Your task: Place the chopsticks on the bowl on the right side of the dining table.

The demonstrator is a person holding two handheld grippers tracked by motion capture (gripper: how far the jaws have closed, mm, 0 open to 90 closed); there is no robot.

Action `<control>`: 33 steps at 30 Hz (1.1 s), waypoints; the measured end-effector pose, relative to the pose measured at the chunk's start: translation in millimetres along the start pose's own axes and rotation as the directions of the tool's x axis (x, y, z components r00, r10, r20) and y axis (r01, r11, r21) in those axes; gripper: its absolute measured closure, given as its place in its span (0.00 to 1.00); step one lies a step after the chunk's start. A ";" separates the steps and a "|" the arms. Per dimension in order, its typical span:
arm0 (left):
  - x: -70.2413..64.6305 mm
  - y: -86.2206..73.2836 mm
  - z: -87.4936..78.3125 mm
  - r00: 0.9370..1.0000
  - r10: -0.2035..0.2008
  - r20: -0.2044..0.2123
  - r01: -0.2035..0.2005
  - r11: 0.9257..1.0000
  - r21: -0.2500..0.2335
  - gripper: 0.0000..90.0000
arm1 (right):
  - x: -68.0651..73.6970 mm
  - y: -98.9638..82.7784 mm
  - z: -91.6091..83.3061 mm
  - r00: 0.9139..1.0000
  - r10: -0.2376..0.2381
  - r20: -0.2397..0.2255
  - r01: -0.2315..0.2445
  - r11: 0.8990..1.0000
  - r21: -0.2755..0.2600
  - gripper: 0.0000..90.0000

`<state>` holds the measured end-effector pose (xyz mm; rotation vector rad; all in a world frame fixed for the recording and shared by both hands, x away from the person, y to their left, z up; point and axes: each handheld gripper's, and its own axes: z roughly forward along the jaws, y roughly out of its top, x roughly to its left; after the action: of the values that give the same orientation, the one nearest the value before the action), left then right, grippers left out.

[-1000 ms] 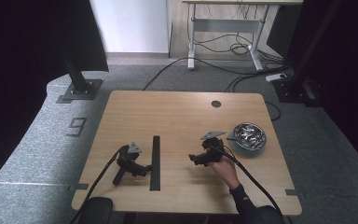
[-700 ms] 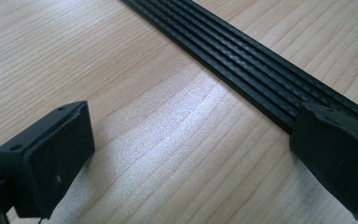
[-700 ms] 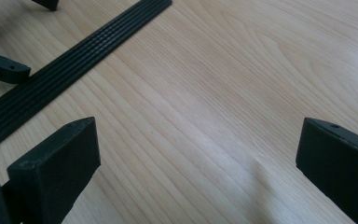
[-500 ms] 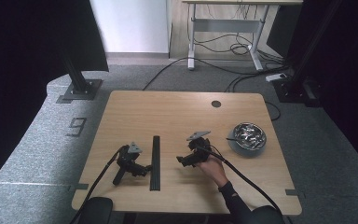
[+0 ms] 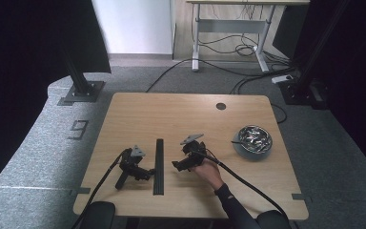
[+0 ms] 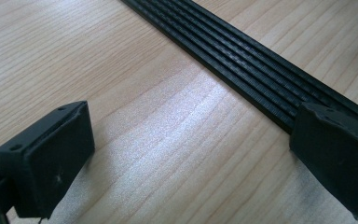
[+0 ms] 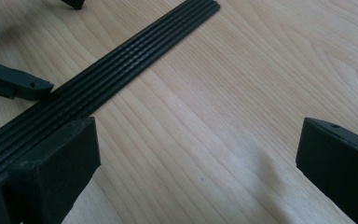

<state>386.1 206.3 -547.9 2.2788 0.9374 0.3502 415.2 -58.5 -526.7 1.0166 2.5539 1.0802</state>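
- The high view looks forward and down from above the person's side of the table (image 5: 181,112), far off.
- The left gripper view sits low and close, facing a black ribbed strip (image 6: 242,60) that passes its right jaw.
- The right gripper view, equally close, meets the same strip (image 7: 102,79) beyond its left jaw.
- All 3 views share it.

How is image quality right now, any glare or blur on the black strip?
Left gripper view: a pale sheen of glare on the table beside the ribbed black strip, ribs sharp. Right gripper view: strip crisp, near fingers soft. High view: even light, the metal bowl glints.
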 end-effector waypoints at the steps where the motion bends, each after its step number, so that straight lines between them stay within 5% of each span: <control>1: 0.0 0.0 0.0 1.000 0.000 0.000 0.000 1.000 0.000 0.00 | 1.8 1.2 1.9 1.000 0.002 -0.002 -0.002 1.000 0.002 0.00; 22: 0.1 0.0 -0.1 1.000 0.001 0.000 -0.001 1.000 0.001 0.00 | 29.8 18.9 36.6 0.999 -0.048 -0.020 0.049 0.998 0.048 0.00; 33: 0.2 0.0 -0.1 1.000 0.002 0.000 -0.002 1.000 0.001 0.00 | 31.7 16.3 47.0 0.999 -0.049 -0.014 0.050 0.997 0.057 0.00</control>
<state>386.2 206.4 -547.8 2.2807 0.9355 0.3513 419.3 -3.0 -546.4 0.9578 2.6194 1.0096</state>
